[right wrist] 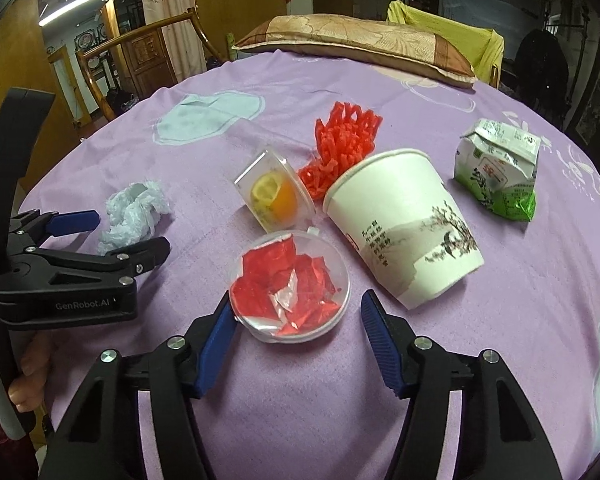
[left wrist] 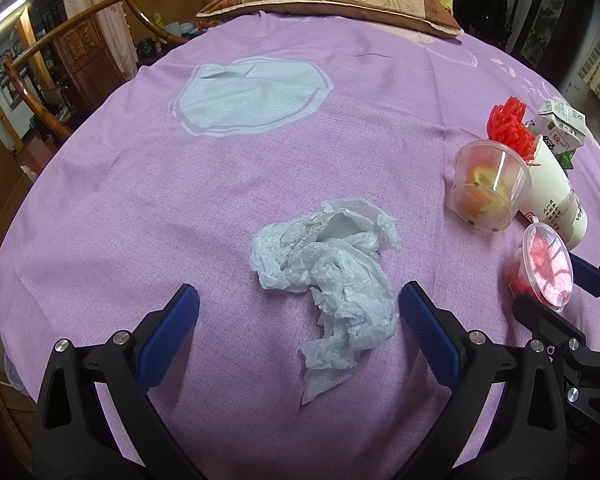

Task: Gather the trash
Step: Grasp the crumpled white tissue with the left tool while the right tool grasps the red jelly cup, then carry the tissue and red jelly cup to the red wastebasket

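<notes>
**Closing on the lidded cup**

On the purple bedspread (right wrist: 480, 340), low in the right wrist view, right gripper (right wrist: 298, 316) spread around the clear lidded cup of red scraps (right wrist: 290, 284); left pad touching or nearly touching the rim, right pad apart from it — so not yet clamped, nothing held. Left gripper (left wrist: 298, 304) released too, wide either side of the crumpled white plastic bag (left wrist: 332, 272), pressing on nothing.

To finish the grip well: centre the cup between the pads before squeezing; close gently, since thin clear plastic looks likely to buckle or pop its lid; keep clear of the white paper cup (right wrist: 404, 228) lying on its side just beside it — a nudge could send it rolling.

Cup itself: round, transparent, tipped so its lid faces the camera; crinkled red wrappers inside with a scrap of silver foil. Near it, a clear cup with citrus slices (right wrist: 276, 196), red foam netting (right wrist: 340, 140), a crushed green-and-white carton (right wrist: 498, 168) farther right; all still loose on the cloth.
</notes>
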The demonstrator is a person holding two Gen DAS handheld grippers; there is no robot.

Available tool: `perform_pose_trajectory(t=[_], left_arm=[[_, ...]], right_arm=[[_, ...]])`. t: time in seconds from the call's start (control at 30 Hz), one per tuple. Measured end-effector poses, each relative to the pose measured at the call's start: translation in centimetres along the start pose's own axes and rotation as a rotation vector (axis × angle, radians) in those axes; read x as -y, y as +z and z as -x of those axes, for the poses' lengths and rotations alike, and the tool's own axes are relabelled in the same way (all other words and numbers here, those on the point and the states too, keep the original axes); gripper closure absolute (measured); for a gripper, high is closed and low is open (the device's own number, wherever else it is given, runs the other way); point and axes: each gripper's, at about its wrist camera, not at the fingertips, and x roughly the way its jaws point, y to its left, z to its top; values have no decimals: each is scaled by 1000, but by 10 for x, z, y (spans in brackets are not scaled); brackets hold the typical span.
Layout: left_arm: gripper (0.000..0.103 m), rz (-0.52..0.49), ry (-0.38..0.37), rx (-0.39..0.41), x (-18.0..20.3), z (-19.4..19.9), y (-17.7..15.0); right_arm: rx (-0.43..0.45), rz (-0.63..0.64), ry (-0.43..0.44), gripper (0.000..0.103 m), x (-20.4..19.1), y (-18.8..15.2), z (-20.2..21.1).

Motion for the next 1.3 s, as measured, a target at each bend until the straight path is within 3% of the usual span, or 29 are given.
perform_pose_trajectory(t=[0.07, 0.1, 0.13, 0.33, 0.67, 0.83, 1.07, 1.3], left_arm=[[7, 0, -1, 0, 0, 0, 0], [7, -1, -1, 0, 0, 0, 0], [7, -1, -1, 0, 0, 0, 0], [7, -1, -3, 1, 0, 0, 0], [7, 16, -43, 21, -4, 3, 0], [24, 16, -58, 55, -4, 8, -2], [64, 8, -109, 100, -3, 14, -5], [72, 95, -218, 135, -20, 18, -6]], right_arm=[[0, 7, -3, 41, -2, 3, -2], [-2, 6, 0, 49, -2, 3, -3], [0, 7, 5, 49, -1, 4, -2], [158, 83, -114, 49, -14, -4, 30], [190, 84, -127, 49, -13, -8, 42], [196, 86, -131, 49, -15, -12, 43], [193, 37, -121, 49, -6, -11, 44], [206, 24, -111, 49, -4, -12, 49]])
